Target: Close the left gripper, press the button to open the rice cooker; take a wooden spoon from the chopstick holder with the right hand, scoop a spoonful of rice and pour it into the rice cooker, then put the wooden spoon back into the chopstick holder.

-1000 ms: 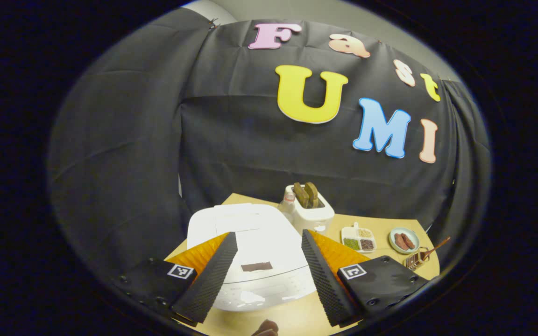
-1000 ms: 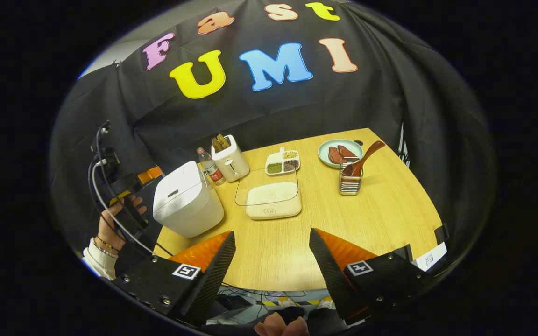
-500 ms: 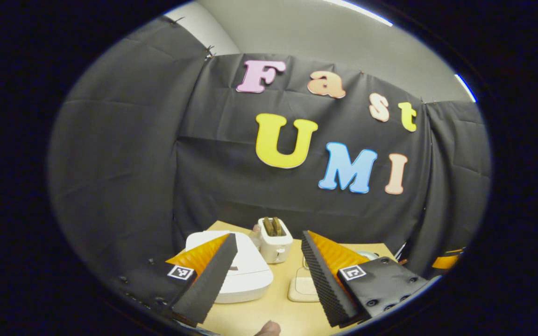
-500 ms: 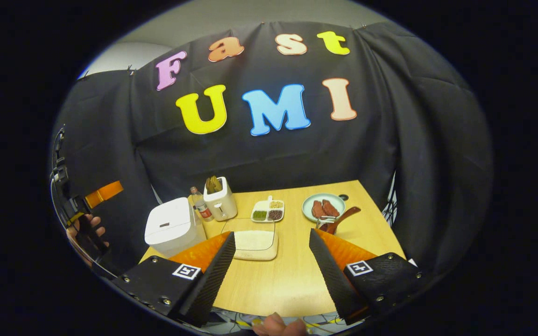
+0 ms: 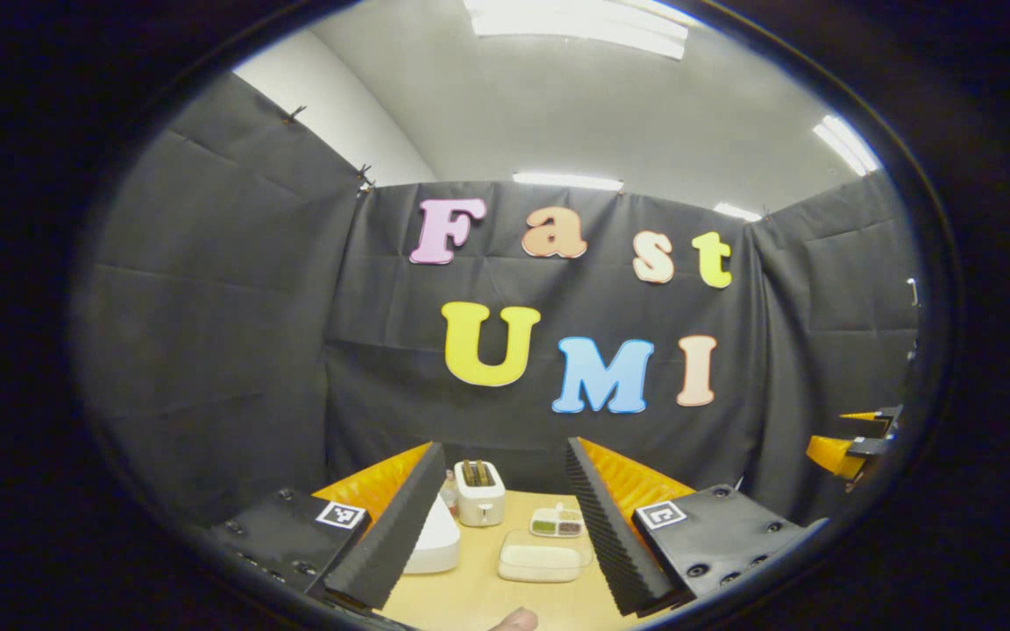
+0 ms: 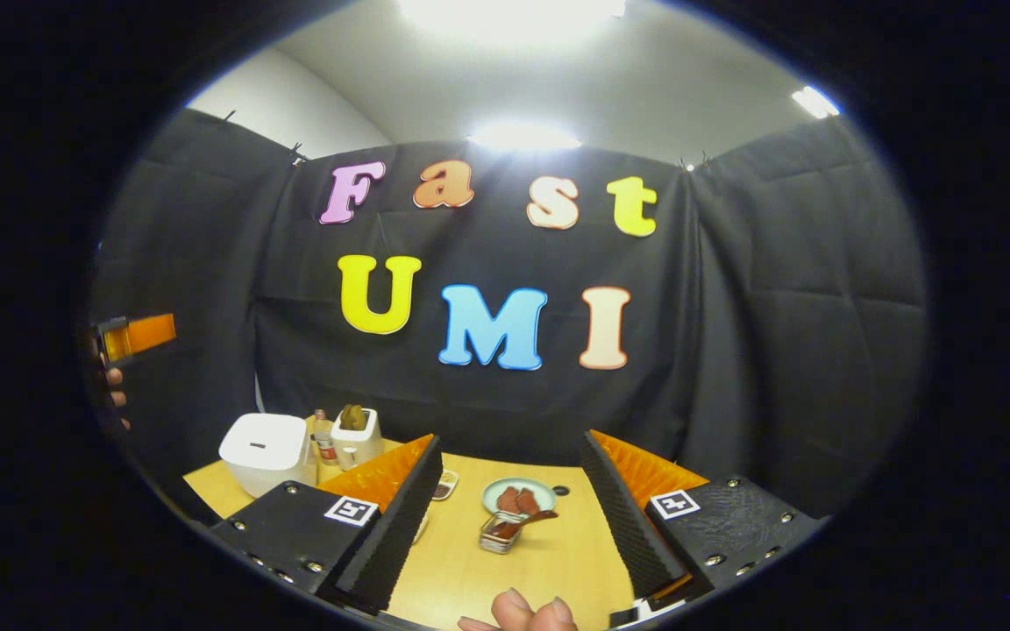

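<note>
left claw: wide, holding nothing, raised above the wooden worktop | right claw: wide, holding nothing | rice cooker: lid down, far left of right claw | wooden spoon: in chopstick holder, between right claw's fingers | room: black cloth walls, lit ceiling lamps

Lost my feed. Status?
Both grippers open, holding nothing. Cooker lid shut. Spoon in holder. Nothing in the way.

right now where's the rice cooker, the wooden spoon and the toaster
rice cooker [image 6: 265,449]: right gripper view, on its closed lid.
wooden spoon [image 6: 529,520]: right gripper view, on its handle.
toaster [image 5: 480,506]: left gripper view, on its front face.
</note>
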Available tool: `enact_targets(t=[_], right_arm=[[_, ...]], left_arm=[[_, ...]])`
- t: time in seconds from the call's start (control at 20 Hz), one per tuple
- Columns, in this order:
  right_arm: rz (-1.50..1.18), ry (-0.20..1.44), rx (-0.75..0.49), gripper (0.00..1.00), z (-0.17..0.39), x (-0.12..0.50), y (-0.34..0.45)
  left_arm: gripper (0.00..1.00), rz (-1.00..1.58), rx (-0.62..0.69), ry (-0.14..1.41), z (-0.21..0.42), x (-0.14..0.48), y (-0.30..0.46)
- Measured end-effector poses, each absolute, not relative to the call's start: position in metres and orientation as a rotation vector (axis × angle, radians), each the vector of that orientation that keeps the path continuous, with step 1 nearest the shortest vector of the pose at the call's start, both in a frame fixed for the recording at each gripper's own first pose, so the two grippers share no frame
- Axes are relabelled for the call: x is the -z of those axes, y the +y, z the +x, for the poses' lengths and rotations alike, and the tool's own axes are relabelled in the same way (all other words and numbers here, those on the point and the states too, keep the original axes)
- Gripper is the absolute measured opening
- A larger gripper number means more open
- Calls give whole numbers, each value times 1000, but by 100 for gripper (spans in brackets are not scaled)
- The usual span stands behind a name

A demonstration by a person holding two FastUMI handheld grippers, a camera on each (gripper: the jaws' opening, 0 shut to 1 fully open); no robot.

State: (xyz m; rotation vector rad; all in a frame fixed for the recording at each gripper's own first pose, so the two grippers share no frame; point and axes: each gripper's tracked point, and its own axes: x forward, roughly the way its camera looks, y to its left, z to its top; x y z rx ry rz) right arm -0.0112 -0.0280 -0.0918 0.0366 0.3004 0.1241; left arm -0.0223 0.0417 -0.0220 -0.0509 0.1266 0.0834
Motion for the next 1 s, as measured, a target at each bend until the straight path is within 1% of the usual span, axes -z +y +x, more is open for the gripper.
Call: enact_targets(t=[0.1, 0.2, 0.3, 0.4, 0.5, 0.6, 0.75, 1.0], right_arm=[[45, 299, -133, 97, -27, 89, -29], [81, 316, -154, 98, -44, 92, -32], [89, 304, -119, 97, -48, 87, -47], [115, 317, -90, 97, -52, 83, -50], [148, 301, -109, 98, -49, 72, -41], [142, 303, -91, 97, -45, 68, -43], [168, 266, -92, 98, -44, 49, -28], [143, 258, -77, 98, -40, 43, -14]], left_arm=[[92, -26, -84, 119, -36, 15, 23], [93, -25, -54, 112, -48, 11, 1], [93, -22, -27, 99, -52, 10, -9], [93, -47, -14, 122, -54, 17, -10], [92, -88, -18, 105, -56, 12, -2], [92, -81, -58, 110, -58, 12, 22], [92, -64, -64, 109, -62, 8, 40], [92, -52, -57, 100, -60, 8, 59]])
